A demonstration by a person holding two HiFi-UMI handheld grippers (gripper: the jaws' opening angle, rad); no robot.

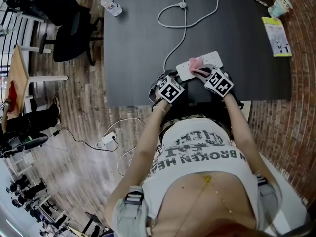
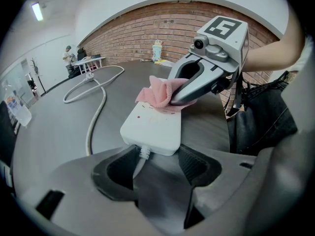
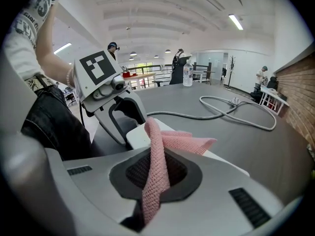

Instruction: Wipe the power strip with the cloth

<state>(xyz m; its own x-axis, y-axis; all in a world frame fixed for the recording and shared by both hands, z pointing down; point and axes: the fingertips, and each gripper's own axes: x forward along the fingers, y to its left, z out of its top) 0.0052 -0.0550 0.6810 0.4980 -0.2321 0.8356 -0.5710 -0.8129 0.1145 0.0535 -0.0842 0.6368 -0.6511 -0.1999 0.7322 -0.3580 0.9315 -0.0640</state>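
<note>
Right gripper view: cloth (image 3: 184,142) tight in right gripper (image 3: 156,178), atop power strip (image 3: 136,135); left gripper (image 2: 157,162) spread nearby.

I stand at a dark table (image 1: 138,43) on a floor of worn wooden planks (image 1: 84,132). A red brick wall (image 2: 147,33) runs along my right, close to the table's edge. On my left a black office chair (image 1: 69,28) stands near the table's far corner, with a pale wooden desk (image 1: 17,73) beyond it. The ceiling (image 3: 147,9) is white, with long strip lights (image 3: 236,21). More desks (image 3: 197,75) stand far across the open room.
</note>
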